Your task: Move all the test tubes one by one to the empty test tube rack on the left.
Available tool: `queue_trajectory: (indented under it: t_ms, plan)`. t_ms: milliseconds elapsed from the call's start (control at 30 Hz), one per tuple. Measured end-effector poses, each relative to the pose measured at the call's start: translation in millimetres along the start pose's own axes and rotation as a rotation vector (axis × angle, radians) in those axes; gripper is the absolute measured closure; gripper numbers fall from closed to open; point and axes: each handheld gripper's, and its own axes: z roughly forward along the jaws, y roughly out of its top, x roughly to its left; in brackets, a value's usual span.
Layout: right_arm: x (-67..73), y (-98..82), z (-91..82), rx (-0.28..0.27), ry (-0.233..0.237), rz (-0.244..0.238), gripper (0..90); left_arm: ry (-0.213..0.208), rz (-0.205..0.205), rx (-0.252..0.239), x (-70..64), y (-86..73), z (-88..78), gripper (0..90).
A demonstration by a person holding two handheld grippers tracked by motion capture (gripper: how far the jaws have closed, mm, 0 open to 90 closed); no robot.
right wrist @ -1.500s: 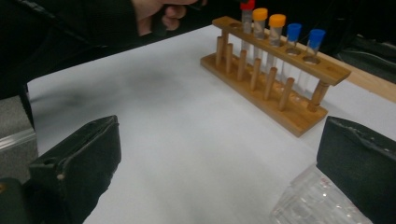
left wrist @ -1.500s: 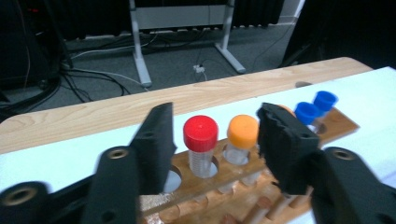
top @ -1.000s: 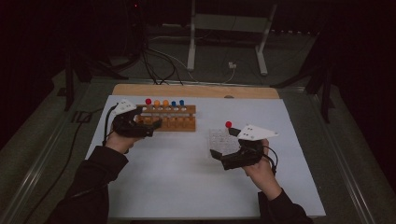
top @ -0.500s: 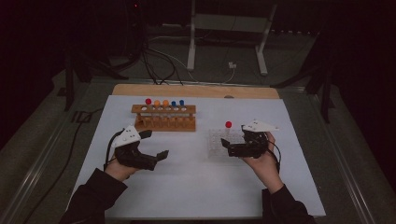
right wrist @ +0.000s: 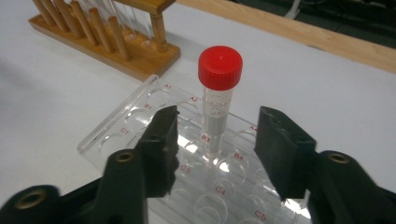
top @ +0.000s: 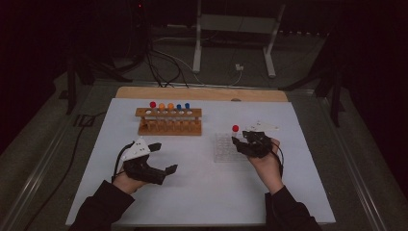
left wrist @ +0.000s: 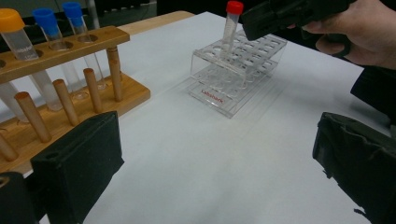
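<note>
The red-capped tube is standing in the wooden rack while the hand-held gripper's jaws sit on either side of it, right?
Not quite. The red-capped tube stands in the clear plastic rack, not the wooden rack behind it. The right gripper view shows this, with the right hand-held gripper having just been closing, its jaws either side of the tube and not touching it.

Rack brand: I am reading "Labshark" in red on the near wall of the clear plastic rack (left wrist: 219, 95).
Well labels, far row: I am making out A1 and A2 in red beside the holes at the rack's far edge (right wrist: 140, 95).
Well labels, nearer rows: I am reading B1, B3, B4, C1, C3, C4 and C5.
Red-capped tube (right wrist: 217, 105): I am seeing faint printing on its wall, too small to read.
Orange-capped tube (left wrist: 21, 44): its grey printing is looking blurred to me.
</note>
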Motion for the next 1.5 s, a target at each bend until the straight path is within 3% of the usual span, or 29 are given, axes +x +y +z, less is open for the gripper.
queue_trajectory:
  t_ms: [200,667,967,1267,1500]
  plan:
    - [-0.2,2.2,12.7,0.045,-0.017,0.010,58.8,-0.001,-0.004,-0.002,0.2,0.0,0.5,2.2]
    - [0.7,5.5,22.1,0.048,-0.009,0.020,74.9,-0.001,-0.013,-0.003,2.0,-0.9,-0.4,2.2]
    - [-0.1,15.0,6.0,-0.004,-0.004,0.000,75.0,-0.006,-0.002,0.005,0.3,-0.2,0.0,2.3]
    - [1.3,28.8,-25.1,-0.090,0.002,-0.011,75.1,-0.014,0.001,0.006,-1.1,2.2,-1.6,2.3]
    - [18.3,38.6,-47.5,-0.165,0.057,-0.052,75.1,-0.039,0.008,0.025,-3.0,3.1,-0.8,2.3]
